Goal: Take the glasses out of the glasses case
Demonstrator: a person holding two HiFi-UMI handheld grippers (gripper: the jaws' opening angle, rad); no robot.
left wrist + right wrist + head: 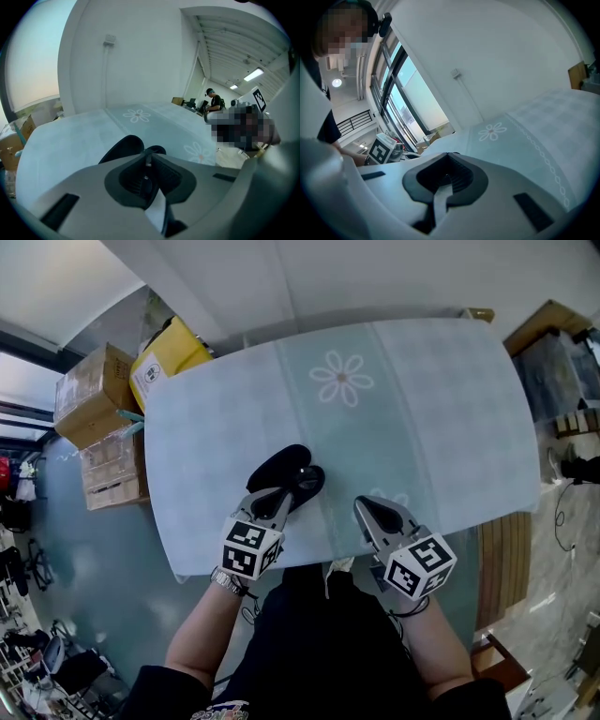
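Noted black glasses case [279,471] on table [422,399], near front edge; glasses not visible. Left claw [147,157] closed, tips at case's near rim, pinch unconfirmed. Right claw [449,161] closed, empty, just beside. Risk: dragging whole case off edge if unbraced.

- head view: from high above, looking steeply down on the whole table [206,427], not close.
- both gripper views: low and near over the table, looking along it to the far wall [140,56].
- all three share the flower print [342,379].
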